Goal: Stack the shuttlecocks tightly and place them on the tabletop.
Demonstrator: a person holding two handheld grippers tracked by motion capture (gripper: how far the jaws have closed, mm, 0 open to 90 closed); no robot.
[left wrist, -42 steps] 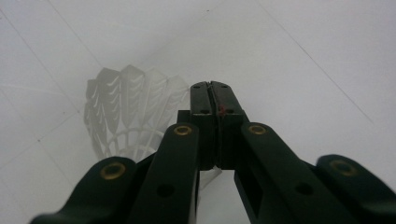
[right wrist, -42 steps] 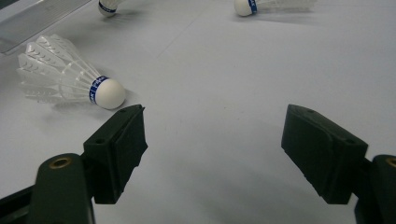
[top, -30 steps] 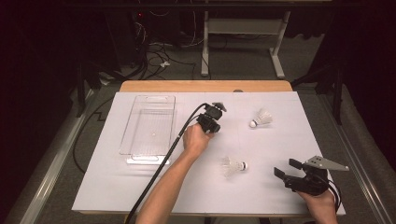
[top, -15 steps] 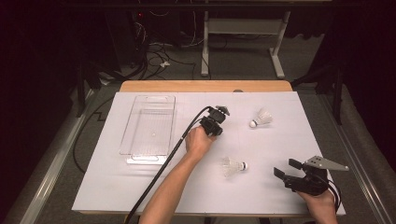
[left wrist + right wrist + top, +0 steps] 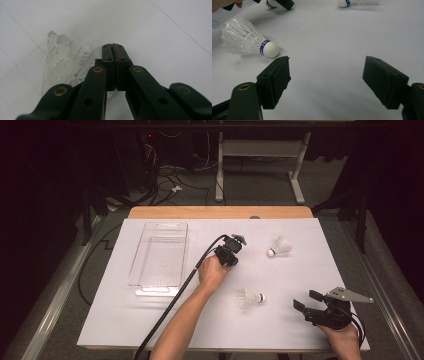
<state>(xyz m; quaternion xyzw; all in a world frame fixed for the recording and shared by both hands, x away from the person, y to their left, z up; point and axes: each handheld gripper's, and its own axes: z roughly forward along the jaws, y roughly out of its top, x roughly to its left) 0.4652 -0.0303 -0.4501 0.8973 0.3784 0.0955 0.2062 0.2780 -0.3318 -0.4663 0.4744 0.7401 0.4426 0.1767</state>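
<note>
Work surface: a white sheet (image 5: pixel 150 320) covered the table, with a wooden edge (image 5: pixel 220 212) showing along its far side.

Left gripper (image 5: pixel 231 251): held near the middle of the sheet, between the tray and the far shuttlecock. In the left gripper view (image 5: pixel 113 48) its two jaws stood pressed flat against each other, fully clenched.

Held item: a shuttlecock (image 5: pixel 66 62) lay under and to the left of the clenched jaws in the left gripper view, its white feathers fanning out beside them. Whether the jaws pinched part of it could not be told. In the right gripper view a white cork tip (image 5: pixel 270 3) sat at that gripper's black jaws.

Right gripper (image 5: pixel 309 301): at the near right corner of the sheet, held in the person's right hand (image 5: pixel 345 335). Its jaws (image 5: pixel 325 80) stood wide apart with nothing between them; released.

Near shuttlecock (image 5: pixel 250 298): lying on its side on the sheet, cork tip toward the right gripper, near its jaws but apart from them. In the right gripper view it (image 5: pixel 249 40) lay just beyond the left-hand jaw, a blue band behind the cork.

Far shuttlecock (image 5: pixel 280 246): on its side, toward the far right of the sheet, well apart from both grippers.

Tray (image 5: pixel 159 255): clear plastic, on the left half of the sheet, nothing visible in it.

Cable (image 5: pixel 190 275): ran from the left gripper along the forearm to the near edge.
</note>
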